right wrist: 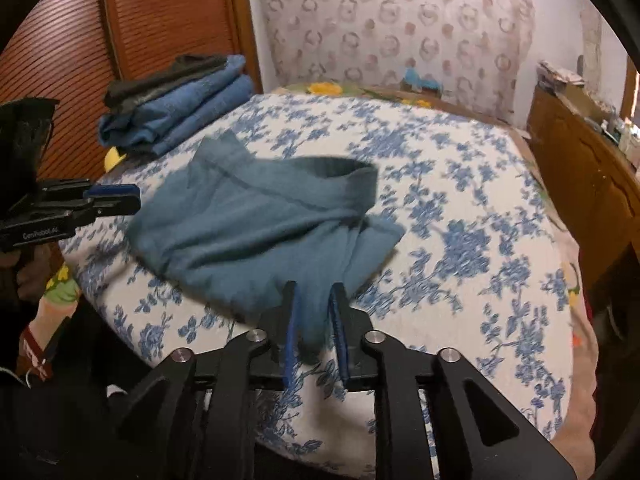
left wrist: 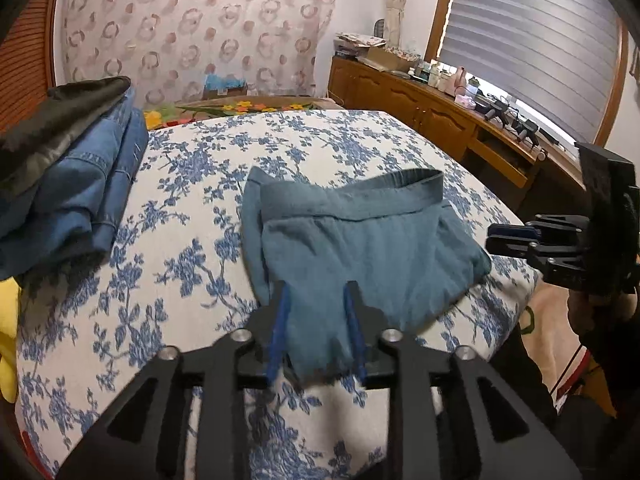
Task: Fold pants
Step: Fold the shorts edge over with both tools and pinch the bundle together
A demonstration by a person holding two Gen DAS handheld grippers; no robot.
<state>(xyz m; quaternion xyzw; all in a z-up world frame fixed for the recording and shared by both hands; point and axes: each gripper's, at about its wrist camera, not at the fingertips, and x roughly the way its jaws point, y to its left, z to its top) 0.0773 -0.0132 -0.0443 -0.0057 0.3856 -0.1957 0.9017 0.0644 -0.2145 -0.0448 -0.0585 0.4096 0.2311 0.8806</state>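
Between both parted tongs (left wrist: 316, 292), near corners of teal pants (left wrist: 360, 236).

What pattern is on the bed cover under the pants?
Blue flowers on white bed cover, clearest in the left wrist view.

The teal pants (left wrist: 360, 240) lie folded on the bed (left wrist: 192, 280) with its white and blue flower cover, the waistband at the far side; a loose end of the cloth hangs between the blue pads of the left gripper (left wrist: 316, 292), whose jaws stand apart and do not press on it; the right gripper (left wrist: 494, 236) is at the right edge, just beside the pants, side-on so its jaws cannot be read; a pile of folded denim clothes (left wrist: 76, 188) rests at the left; a wooden cabinet (left wrist: 420, 108) stands under the window.
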